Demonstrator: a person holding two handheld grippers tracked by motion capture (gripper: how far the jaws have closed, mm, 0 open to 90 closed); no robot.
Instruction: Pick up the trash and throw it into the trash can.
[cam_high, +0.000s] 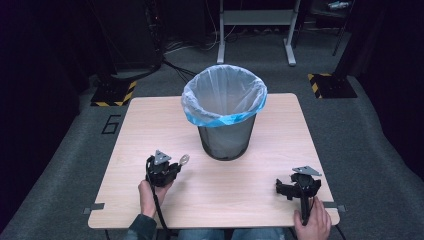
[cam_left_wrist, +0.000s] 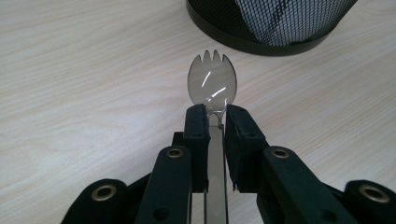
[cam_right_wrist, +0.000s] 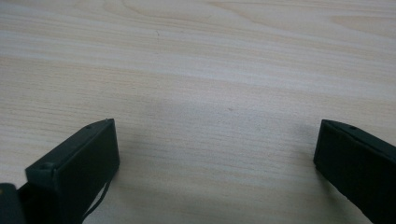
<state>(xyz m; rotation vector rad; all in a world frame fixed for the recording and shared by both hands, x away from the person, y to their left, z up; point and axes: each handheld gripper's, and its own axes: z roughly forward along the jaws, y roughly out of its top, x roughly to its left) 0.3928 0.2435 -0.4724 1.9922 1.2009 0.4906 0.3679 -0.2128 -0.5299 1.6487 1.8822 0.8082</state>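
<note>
A clear plastic spork (cam_left_wrist: 212, 84) is clamped by its handle between the black jaws of my left gripper (cam_left_wrist: 215, 114), its pronged bowl sticking out ahead, just above the wooden table. From above, the spork (cam_high: 183, 160) points right and away, toward the bin. My left gripper (cam_high: 176, 168) sits left of the bin's base, held by a hand. My right gripper (cam_high: 278, 188) rests near the table's front right corner; its jaws (cam_right_wrist: 215, 149) stand wide apart with bare wood between them.
A black mesh wastebasket (cam_high: 224, 137) lined with a clear and blue bag (cam_high: 224, 97) stands at the table's middle back. Its base (cam_left_wrist: 271, 28) is close ahead of the spork. The light wooden table (cam_high: 150, 120) is ringed by grey carpet.
</note>
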